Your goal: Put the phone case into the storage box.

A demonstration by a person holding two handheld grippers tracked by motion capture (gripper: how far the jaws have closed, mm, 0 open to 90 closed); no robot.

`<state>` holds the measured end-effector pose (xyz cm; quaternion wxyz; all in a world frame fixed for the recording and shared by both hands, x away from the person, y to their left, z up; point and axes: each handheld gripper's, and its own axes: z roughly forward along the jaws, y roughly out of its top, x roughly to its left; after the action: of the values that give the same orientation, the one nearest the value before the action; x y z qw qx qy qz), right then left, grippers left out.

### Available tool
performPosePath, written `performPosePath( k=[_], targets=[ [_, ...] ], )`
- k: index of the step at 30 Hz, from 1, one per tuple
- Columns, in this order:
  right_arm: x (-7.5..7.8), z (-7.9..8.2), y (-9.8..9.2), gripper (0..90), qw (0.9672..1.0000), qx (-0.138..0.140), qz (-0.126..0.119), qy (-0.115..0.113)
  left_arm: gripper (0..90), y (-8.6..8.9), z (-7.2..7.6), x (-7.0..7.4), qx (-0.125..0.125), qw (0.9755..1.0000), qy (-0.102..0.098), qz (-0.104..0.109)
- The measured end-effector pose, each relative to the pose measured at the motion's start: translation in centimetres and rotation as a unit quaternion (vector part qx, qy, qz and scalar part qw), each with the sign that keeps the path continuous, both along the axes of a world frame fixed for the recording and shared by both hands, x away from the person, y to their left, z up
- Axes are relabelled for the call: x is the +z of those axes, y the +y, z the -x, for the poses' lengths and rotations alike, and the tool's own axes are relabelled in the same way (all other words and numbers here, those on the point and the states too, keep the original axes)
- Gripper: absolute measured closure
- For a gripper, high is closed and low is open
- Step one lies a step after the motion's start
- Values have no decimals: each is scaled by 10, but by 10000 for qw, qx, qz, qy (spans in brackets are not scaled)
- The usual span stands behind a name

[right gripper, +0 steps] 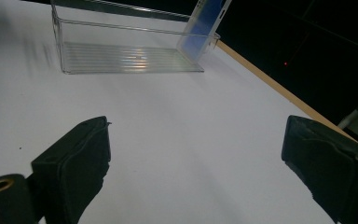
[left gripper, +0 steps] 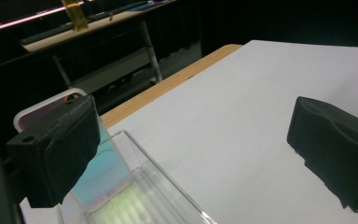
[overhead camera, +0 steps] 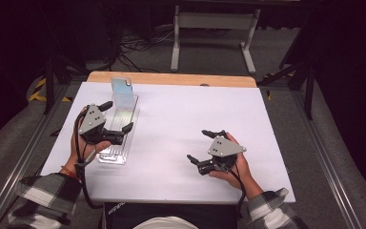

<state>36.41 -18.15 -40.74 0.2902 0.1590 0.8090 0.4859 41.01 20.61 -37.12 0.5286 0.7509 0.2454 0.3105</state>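
A clear plastic tray [overhead camera: 111, 157] lies lengthwise on the left of the white table [overhead camera: 186, 109]. A flat iridescent blue card [overhead camera: 121, 86] leans upright at its far end. My left gripper [overhead camera: 119, 115] hovers over the middle of the tray, jaws wide open with nothing between them. In the left gripper view the tray [left gripper: 168, 193] and card [left gripper: 105, 175] sit low between the jaws of the left gripper [left gripper: 191, 154]. My right gripper [overhead camera: 197, 145] rests open near the table's right front. In the right gripper view its jaws [right gripper: 196, 172] face the tray [right gripper: 130, 58] and card [right gripper: 205, 23] from well back.
A wooden strip [overhead camera: 171, 78] edges the far side of the table. Beyond it stand a white metal frame [overhead camera: 214, 21] and cables on a dark floor. Bare white tabletop stretches between the two grippers and toward the far right.
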Motion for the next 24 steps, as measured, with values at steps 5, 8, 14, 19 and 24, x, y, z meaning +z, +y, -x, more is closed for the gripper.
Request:
performPosePath(
  k=[5, 8, 14, 19, 24],
  targets=[
    [1, 1, -1, 83, 10000, -49, -4, -17, 31, -1, 3, 0, -52, 10000, -7, 10],
    [3, 1, -1, 83, 10000, -90, -30, -26, 31, -1, 5, 0, -84, 9999, -38, 50],
    [4, 2, -2, 83, 9998, -190, -76, -49, 26, -1, 9, 0, -129, 9999, -91, 55],
    [4, 2, -2, 83, 9997, -241, -79, -65, 28, 0, 12, 0, -183, 9998, -92, 55],
    [5, 2, -4, 84, 9995, -280, -86, -65, 32, 1, 18, 0, -151, 9998, -137, -24]
  ],
)
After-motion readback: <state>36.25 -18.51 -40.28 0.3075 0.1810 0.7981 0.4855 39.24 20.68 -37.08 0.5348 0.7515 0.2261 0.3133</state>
